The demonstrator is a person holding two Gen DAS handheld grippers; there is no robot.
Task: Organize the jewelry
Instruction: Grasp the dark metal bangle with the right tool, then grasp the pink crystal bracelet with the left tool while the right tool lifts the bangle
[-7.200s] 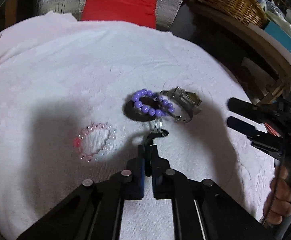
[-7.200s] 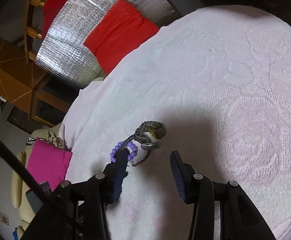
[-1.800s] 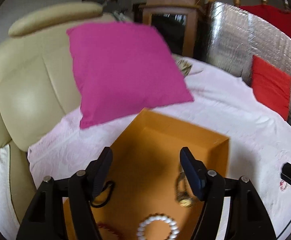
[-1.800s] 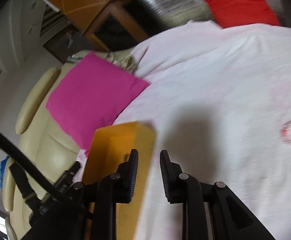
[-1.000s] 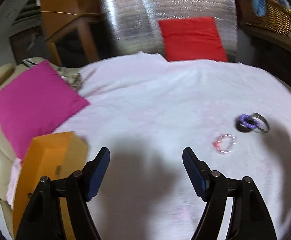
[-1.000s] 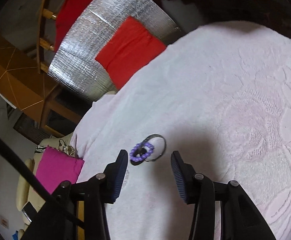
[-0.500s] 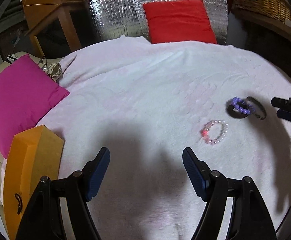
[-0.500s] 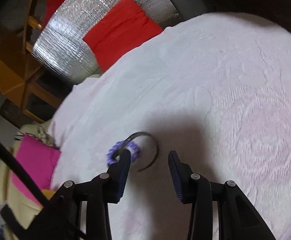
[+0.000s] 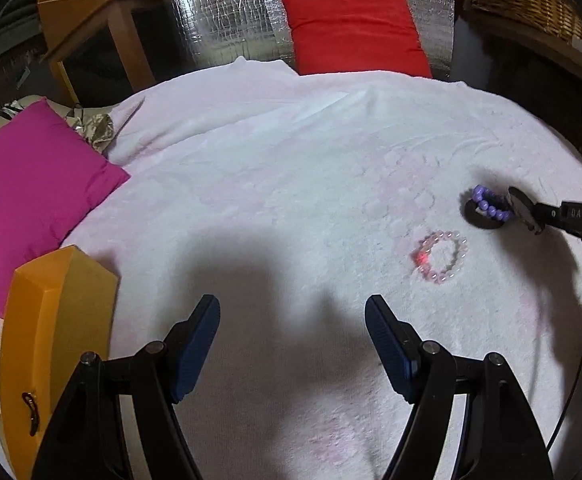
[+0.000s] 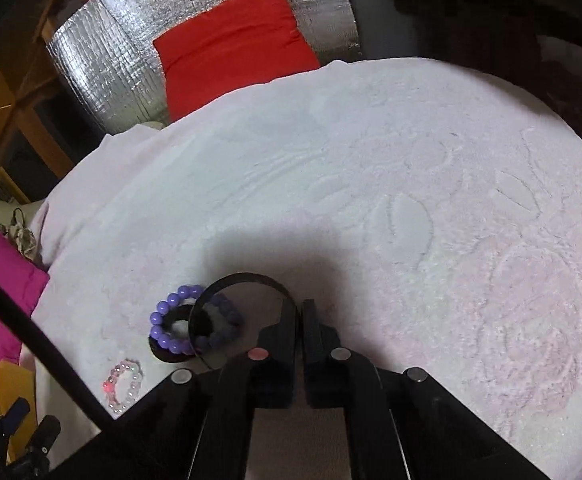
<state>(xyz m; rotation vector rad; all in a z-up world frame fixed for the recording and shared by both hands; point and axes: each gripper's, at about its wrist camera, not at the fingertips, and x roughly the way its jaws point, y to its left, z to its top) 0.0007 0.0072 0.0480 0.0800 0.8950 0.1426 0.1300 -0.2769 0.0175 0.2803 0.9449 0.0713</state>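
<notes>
1. Left gripper (image 9: 293, 340): jaws wide, nothing between them, hovering over the pink blanket (image 9: 291, 184); orange box (image 9: 57, 344) just beside it.
2. Right gripper (image 10: 301, 312): jaws clamped on the thin black bangle (image 10: 247, 280).
3. Lift straight up; the bangle overlaps the purple bead bracelet (image 10: 171, 328) and may drag it.
4. The pink bead bracelet (image 9: 441, 256) lies near, apart.

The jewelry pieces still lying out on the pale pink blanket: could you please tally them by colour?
Purple bead bracelet: 1
Pale pink bead bracelet: 1
Black ring-shaped band under the purple one: 1
Thin dark hoop bangle, pinched by the right gripper: 1
Total: 4
</notes>
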